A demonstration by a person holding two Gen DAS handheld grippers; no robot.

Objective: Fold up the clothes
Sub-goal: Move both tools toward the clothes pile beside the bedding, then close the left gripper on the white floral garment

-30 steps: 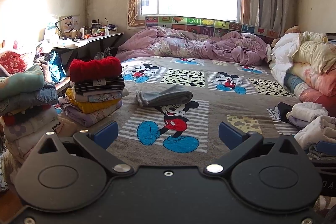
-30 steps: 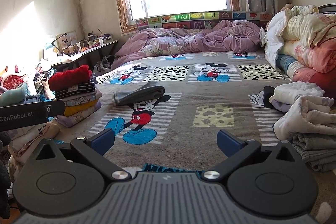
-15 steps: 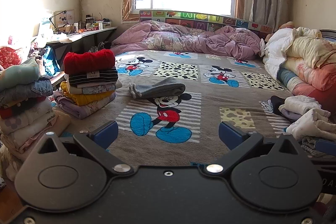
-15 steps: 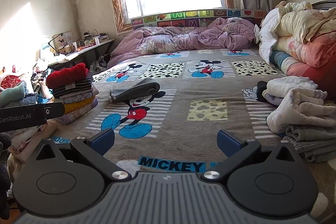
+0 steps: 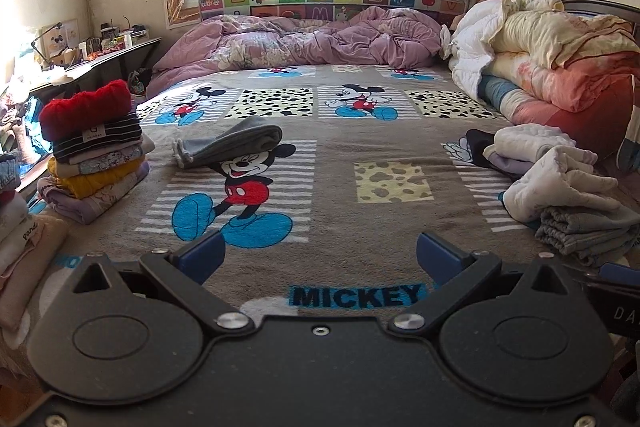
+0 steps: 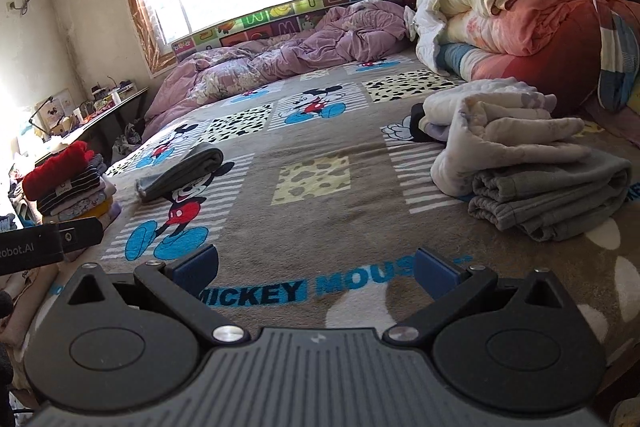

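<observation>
So both grippers have pulled back toward the foot of the bed over the last second, the "MICKEY" lettering on the Mickey Mouse blanket [image 5: 320,195] wasn't even in the left view a second ago and now it sits right in front of the left gripper [image 5: 318,253]. The right gripper [image 6: 316,263] has also swung to the right, so the heap of unfolded clothes [image 6: 528,171] fills way more of its view than before. Both sets of tongs are spread wide with nothing between them. The folded grey garment [image 5: 232,145] is lying alone mid-blanket, well apart from the folded stack with the red sweater on top [image 5: 90,151] at the left edge. My read: that grey piece is done and dropped, and the right hand is lining up for the next item, probably the white quilted piece [image 6: 504,135] or the grey sweatpants [image 6: 548,199] under it
</observation>
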